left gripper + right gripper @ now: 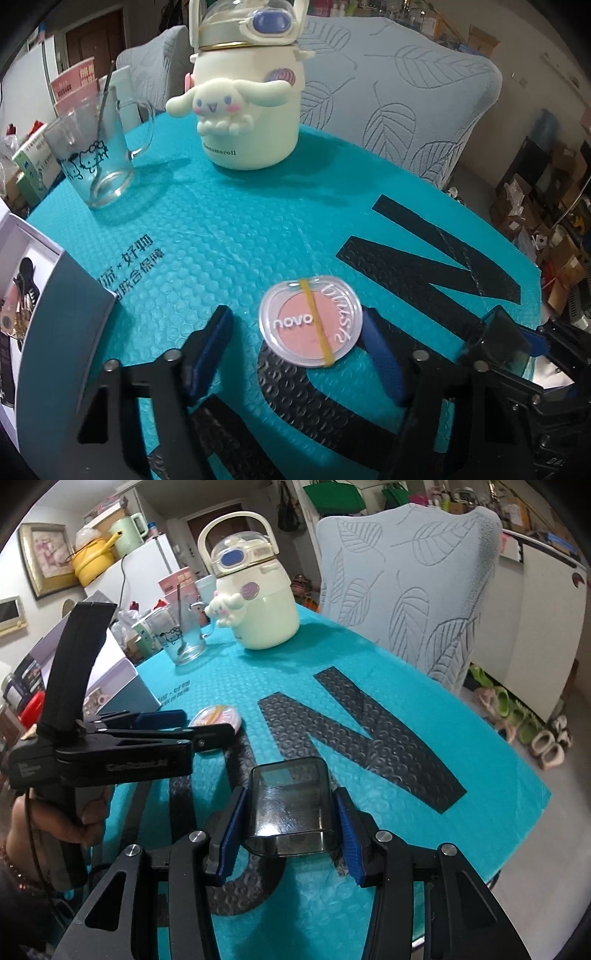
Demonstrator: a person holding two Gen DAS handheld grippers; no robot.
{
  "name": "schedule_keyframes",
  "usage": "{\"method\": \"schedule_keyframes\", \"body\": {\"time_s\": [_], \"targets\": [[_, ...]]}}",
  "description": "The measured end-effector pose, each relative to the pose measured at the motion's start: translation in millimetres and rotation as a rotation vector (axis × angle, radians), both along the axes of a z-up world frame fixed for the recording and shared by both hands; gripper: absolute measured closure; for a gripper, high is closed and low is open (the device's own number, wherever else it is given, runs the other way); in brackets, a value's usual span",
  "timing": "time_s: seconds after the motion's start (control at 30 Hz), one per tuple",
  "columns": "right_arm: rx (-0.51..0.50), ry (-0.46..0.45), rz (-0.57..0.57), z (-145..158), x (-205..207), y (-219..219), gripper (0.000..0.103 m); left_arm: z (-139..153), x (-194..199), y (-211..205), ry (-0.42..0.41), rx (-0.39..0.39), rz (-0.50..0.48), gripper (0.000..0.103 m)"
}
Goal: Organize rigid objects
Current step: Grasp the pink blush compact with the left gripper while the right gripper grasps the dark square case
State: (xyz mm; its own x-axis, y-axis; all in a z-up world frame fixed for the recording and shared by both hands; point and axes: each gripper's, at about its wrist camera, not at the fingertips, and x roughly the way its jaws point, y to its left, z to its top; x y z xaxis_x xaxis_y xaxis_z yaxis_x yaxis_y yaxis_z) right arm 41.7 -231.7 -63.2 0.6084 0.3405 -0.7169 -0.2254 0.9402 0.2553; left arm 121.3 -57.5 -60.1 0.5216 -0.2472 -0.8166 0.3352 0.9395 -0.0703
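Blush compact [309, 320] flat on bench [236, 236], between wide-spread pads of left hand-held gripper [295, 354], likely lined up for pinch. Right hand-held gripper [290, 836] clamps smoky plastic box [291, 808], probably carrying to storage box [122, 686].

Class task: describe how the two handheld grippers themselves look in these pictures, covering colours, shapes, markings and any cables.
Both the left gripper and the right gripper have black angular frames with triangular cut-outs, silver screws and ribbed blue finger pads. The right view shows grey lettering on the left one's body and a thin dark cable beside the hand.
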Motion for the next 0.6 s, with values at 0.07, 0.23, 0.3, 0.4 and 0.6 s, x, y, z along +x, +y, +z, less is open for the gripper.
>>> {"method": "schedule_keyframes", "body": {"time_s": [0.07, 0.23, 0.3, 0.4, 0.6], "targets": [[0.001, 0.001, -0.002, -0.2, 1.1, 1.3, 0.057, -0.3, -1.2, -2.8, -0.01, -0.009, -0.007, 0.046], [0.019, 0.008, 0.007, 0.7, 1.0, 2.7, 0.057, 0.6, -6.8, -3.5, -0.003, -0.023, -0.028, 0.048], [0.029, 0.005, 0.017, 2.2, -1.0, 4.0, 0.057, 3.3, -12.1, 3.4, 0.016, -0.039, -0.037, 0.048], [0.019, -0.009, 0.031, 5.2, -4.8, 9.4, 0.057, 8.6, -22.7, 13.0, 0.015, -0.026, -0.022, 0.048], [0.005, -0.02, 0.075, 9.1, -9.2, 24.6, 0.057, 16.2, -38.8, 35.3, 0.006, -0.015, 0.016, 0.048]]}}
